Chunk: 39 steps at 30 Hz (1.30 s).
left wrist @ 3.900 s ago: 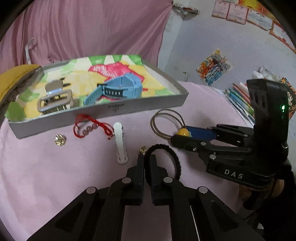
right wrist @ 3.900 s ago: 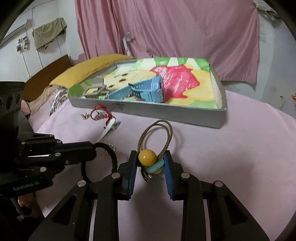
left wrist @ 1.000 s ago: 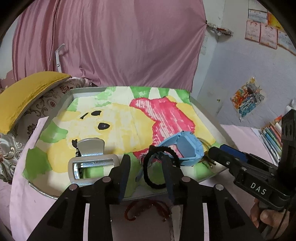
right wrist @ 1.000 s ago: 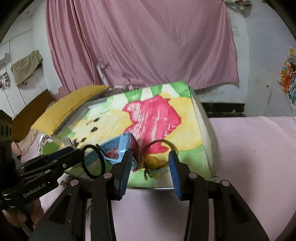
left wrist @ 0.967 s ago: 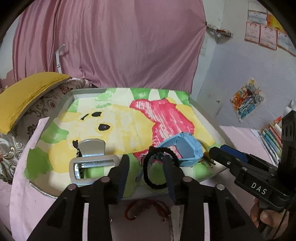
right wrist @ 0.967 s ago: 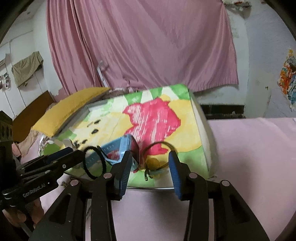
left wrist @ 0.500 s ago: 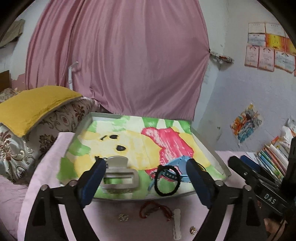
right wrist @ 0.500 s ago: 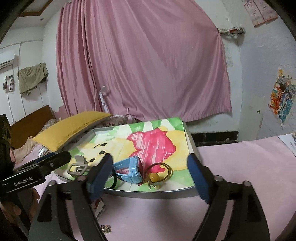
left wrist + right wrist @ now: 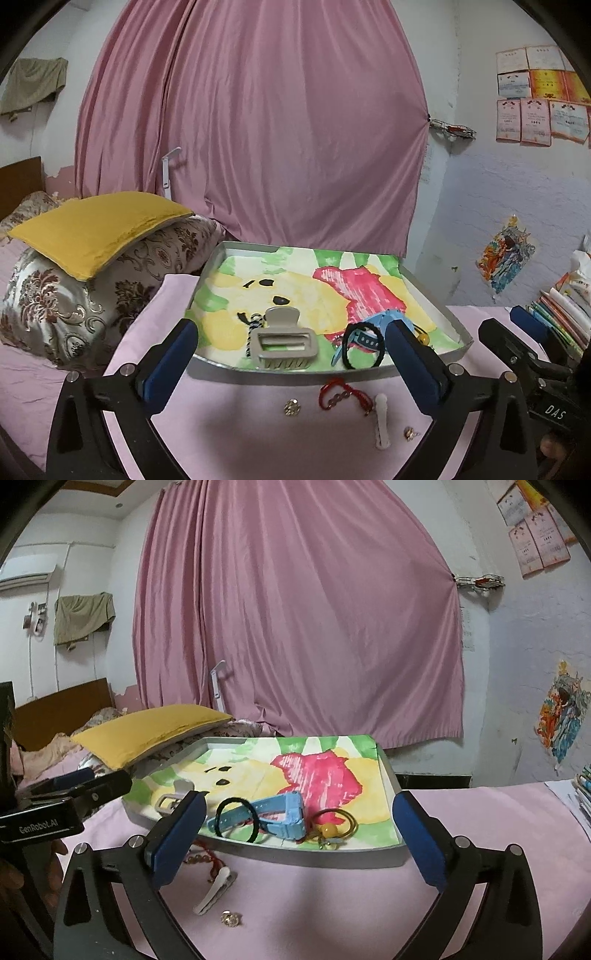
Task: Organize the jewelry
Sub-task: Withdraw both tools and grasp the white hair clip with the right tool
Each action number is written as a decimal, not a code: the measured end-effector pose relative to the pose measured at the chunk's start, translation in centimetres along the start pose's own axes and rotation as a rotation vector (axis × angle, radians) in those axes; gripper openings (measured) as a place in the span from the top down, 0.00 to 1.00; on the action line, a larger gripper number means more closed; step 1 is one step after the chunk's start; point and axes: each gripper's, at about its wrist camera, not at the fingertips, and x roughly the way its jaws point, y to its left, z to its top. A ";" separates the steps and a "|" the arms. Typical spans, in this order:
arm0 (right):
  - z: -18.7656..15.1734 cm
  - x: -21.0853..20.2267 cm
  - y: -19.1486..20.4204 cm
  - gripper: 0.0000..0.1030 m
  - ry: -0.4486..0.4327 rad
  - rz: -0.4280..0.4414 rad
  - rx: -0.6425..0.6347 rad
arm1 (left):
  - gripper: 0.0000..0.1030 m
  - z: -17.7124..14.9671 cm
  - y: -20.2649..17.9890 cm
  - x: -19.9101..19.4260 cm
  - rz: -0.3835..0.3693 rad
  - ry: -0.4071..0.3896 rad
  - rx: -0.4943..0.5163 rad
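The left gripper stands spread wide, its blue pads well apart and nothing between them; its jaws have just been opening. The right gripper is spread wide too and empty, its jaws likewise just opened. Both hang just short of the near edge of the tray, which lies on the pink surface and is lined with a bright painted picture.

Inside the tray, near its front rim, a black hair tie lies partly over the strap of a blue watch. Just beside the watch, toward the tray's right corner, sits a tan hair tie with a yellow bead. Farther left in the tray rests a grey hair claw, with a small black-and-white cord touching its left side.

On the surface in front of the tray lie a red string bracelet, a white hair clip, a small round gold piece and another tiny gold piece, each apart from the others except the bracelet and clip, which are just beside each other.

A yellow cushion sits on a patterned pillow to the left, and a pink curtain hangs behind.
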 end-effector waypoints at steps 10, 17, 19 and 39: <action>-0.9 0.5 0.9 0.04 0.091 0.045 -0.037 | 0.01 -1.4 1.6 -0.9 0.038 0.050 0.040; -1.6 1.7 1.2 0.04 0.172 0.054 -0.044 | 0.01 -2.5 2.3 0.1 0.037 0.140 0.059; -1.7 2.1 1.4 0.04 0.194 0.059 -0.041 | 0.01 -2.8 2.5 0.5 0.034 0.171 0.061; -3.4 6.9 4.1 0.48 0.463 0.211 -0.121 | 0.45 -4.0 2.4 5.4 -0.071 0.441 0.077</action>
